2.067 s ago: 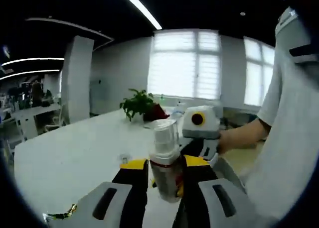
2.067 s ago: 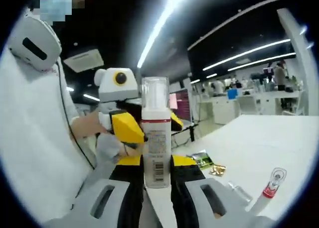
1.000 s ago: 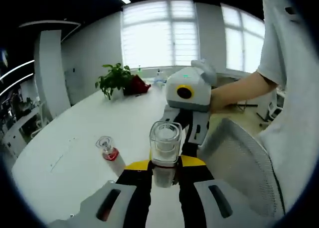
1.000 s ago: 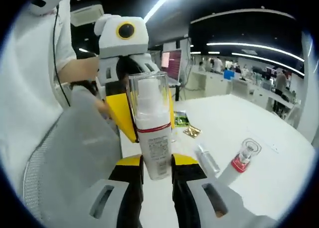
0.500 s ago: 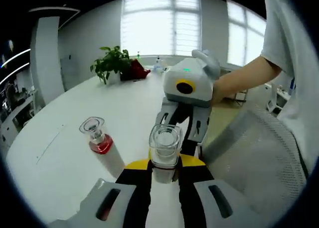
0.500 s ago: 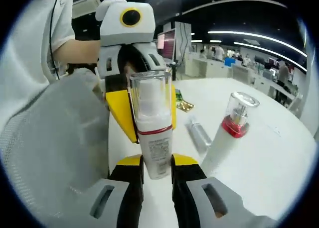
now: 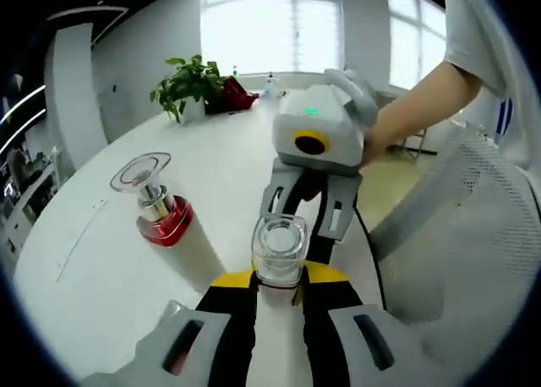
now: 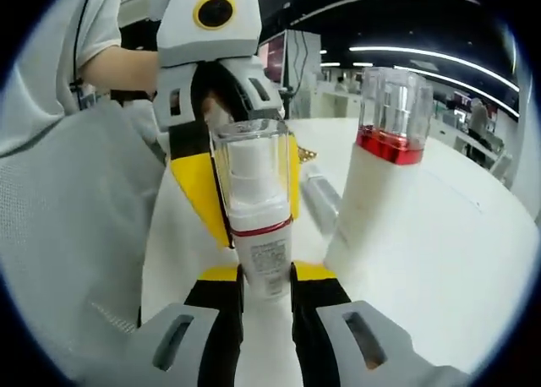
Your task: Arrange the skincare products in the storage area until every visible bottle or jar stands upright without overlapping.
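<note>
Clear-capped cylindrical bottle [image 8: 258, 226], both grippers clamped

Left gripper [image 7: 277, 296]: two black jaws with yellow pads at the tips, mounted on grey bases, each base marked by a dark oblong slot. Right gripper [image 8: 265, 287]: the same build is seen, black jaws, yellow tips, grey slotted bases. Seen from the opposite side, each gripper is topped by a white-grey housing with a yellow ring on its face; a small green light is noted on the right gripper's housing in the left gripper view. A white short sleeve [image 7: 473, 40] is worn by the person; a thin dark cable is seen against the white shirt [image 8: 51, 74] in the right gripper view.
</note>
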Available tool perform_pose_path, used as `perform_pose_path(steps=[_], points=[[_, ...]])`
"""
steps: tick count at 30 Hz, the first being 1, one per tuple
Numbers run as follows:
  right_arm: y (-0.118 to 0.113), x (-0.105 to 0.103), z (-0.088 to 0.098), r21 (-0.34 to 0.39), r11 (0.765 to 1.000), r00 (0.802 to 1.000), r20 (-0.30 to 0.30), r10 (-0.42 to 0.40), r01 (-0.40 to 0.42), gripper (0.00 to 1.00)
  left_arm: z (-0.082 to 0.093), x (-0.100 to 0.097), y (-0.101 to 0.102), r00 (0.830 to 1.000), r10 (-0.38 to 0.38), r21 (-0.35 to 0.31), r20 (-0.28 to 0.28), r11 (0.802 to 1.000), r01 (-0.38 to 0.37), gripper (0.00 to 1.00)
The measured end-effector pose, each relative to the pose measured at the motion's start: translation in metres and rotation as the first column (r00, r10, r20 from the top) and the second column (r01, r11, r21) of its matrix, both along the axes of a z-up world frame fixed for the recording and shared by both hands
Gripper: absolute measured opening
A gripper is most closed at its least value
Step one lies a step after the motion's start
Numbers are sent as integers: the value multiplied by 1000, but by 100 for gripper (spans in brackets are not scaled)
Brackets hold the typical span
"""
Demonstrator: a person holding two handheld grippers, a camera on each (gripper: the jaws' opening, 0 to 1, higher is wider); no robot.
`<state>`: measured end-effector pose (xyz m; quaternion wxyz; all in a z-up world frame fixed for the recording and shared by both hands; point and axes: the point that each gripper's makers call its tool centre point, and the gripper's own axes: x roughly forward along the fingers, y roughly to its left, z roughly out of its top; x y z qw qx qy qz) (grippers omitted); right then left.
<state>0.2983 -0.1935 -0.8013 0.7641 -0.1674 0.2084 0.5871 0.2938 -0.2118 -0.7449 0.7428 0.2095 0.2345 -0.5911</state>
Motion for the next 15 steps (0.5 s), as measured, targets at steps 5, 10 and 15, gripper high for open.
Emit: perform_pose_path(steps=[5,10,15], points=[[3,2,-5,-10,1000,1000,-2,-10,10,20,-10,4,0,1000,-19,22,13,1000,19,18],[1,9,-7,7,999,999,-20,-38,38,21,-9,10,2,1000,-19,14,13,1000,19,19],[-3,17,-18,-56,997,999,-28,-45,44,21,-7,16,-1,999,-26,14,42,1000,26,19]])
